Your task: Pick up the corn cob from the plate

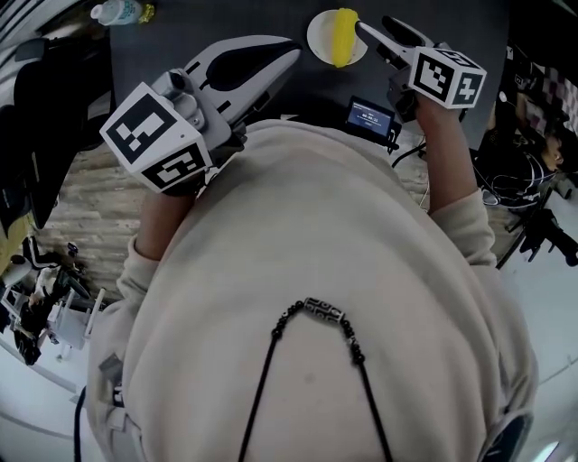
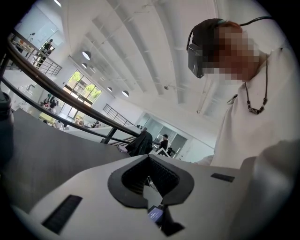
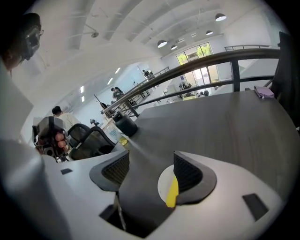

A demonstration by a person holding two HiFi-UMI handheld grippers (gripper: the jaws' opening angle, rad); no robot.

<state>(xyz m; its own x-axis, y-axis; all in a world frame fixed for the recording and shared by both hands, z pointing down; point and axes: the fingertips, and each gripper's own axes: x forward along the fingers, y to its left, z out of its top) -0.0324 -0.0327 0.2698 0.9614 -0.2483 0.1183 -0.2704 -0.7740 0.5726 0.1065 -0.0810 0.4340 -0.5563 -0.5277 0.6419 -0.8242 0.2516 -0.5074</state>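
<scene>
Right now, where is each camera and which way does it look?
Head view: on the head, facing down; chest, forearms, left gripper, right gripper show.
Left gripper view: on that gripper, looking past shut jaws at ceiling; torso shows.
Right gripper view: on that gripper, facing over the table past open jaws; torso at left.
Head and right gripper views share corn cob and plate.

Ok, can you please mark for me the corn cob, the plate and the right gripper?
corn cob (image 1: 344, 36), head view: middle of the yellow cob.
plate (image 1: 317, 38), head view: bare white rim left of the cob.
right gripper (image 3: 151, 172), right gripper view: midway between its open jaws.
</scene>
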